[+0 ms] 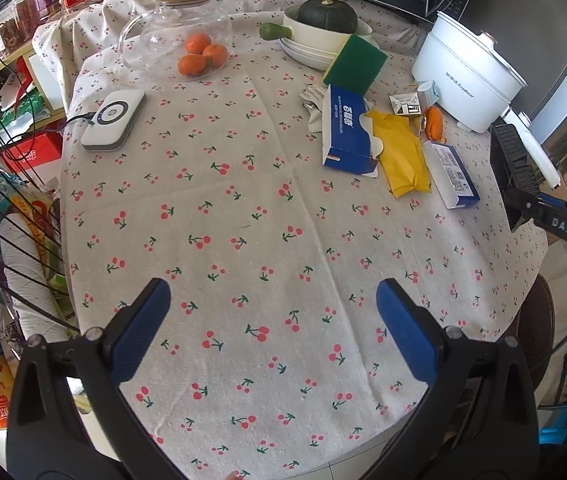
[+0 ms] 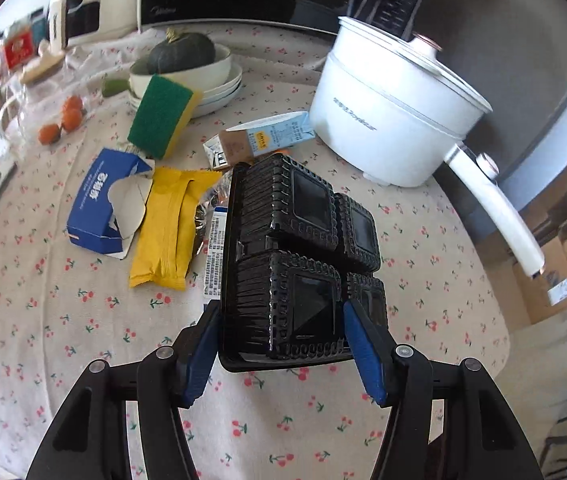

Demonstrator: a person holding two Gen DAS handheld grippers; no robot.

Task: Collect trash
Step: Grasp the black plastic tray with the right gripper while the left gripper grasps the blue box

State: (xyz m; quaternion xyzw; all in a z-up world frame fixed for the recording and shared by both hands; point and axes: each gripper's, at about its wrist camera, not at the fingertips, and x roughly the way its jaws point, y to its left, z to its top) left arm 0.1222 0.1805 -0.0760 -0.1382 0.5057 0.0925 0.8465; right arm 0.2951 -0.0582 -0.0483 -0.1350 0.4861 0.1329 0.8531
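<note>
Fingers on our right gripper are clamped on a black plastic tray, blue pads pressing its two sides, tray lifted off the bench and filling centre frame in the right wrist view. In the left wrist view the same tray sits at the right edge, above the cloth.

Left gripper: fingers wide apart, holding nothing, low centre of frame over bare cherry-print cloth.

Remaining trash is clustered upper right in the left view:
- torn blue tissue box
- yellow wrapper just beside it, overlapping its edge
- small blue-and-white carton right of the wrapper
- orange peel near the pot
- small crumpled carton above the wrapper

In the right view a milk carton lies behind the tray, next to the white electric pot.

Other bench items: green-yellow sponge leaning on stacked white bowls with a dark squash in them; glass jug and tangerines upper left; white device with a cable at the left.
</note>
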